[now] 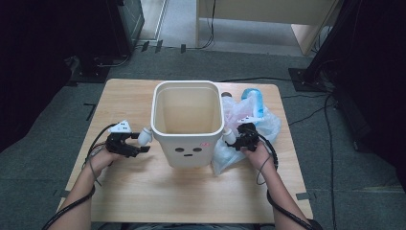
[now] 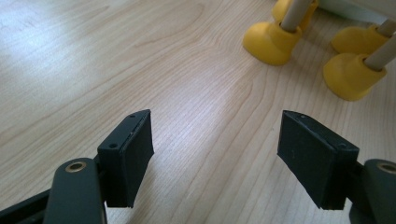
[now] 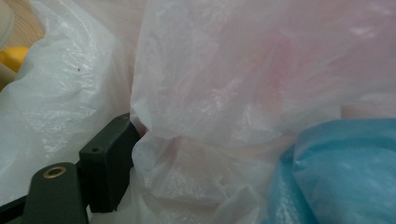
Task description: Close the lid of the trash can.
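The left claw (image 1: 143, 143) is held wide open just above the bare wooden surface (image 1: 143, 191), nothing between its jaws; the white bin (image 1: 187, 122) on yellow feet (image 2: 272, 42) stands just beyond and beside it. The right claw (image 1: 235, 139) is pressed into the crumpled plastic bags (image 3: 224, 93), which are bunched ahead of it against one visible jaw; whether a fold is gripped cannot be told.

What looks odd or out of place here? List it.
Nothing is spilled or broken. The white bin stands upright and has no liner. The plastic bags lie crumpled in a heap on the table beside it; the right gripper is pushed into them.
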Tool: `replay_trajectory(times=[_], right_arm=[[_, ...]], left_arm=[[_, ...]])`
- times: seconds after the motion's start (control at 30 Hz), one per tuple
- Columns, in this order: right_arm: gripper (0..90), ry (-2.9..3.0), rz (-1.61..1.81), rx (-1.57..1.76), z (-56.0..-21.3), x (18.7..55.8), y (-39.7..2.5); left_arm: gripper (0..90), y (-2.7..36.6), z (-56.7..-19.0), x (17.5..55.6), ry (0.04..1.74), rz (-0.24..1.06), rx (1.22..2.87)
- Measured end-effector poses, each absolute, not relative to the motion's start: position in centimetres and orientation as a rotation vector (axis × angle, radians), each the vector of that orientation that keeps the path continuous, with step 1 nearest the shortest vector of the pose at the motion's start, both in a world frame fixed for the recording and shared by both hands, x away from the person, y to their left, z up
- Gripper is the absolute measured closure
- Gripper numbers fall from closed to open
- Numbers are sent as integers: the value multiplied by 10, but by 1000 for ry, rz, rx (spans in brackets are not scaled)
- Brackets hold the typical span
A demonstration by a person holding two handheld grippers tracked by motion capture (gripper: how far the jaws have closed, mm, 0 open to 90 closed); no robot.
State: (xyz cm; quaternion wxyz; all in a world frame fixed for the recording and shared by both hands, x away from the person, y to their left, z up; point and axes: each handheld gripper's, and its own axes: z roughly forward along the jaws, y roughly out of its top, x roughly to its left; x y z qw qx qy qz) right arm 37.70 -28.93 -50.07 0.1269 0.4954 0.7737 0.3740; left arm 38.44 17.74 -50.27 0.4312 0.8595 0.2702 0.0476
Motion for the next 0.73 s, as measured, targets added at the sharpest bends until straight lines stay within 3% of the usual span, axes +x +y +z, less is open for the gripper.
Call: replay_trajectory(times=[0.73], right_arm=[[195,2249,1089,1447,-501,377,-288]], left_arm=[[237,179,-517,384,694,166,2169]])
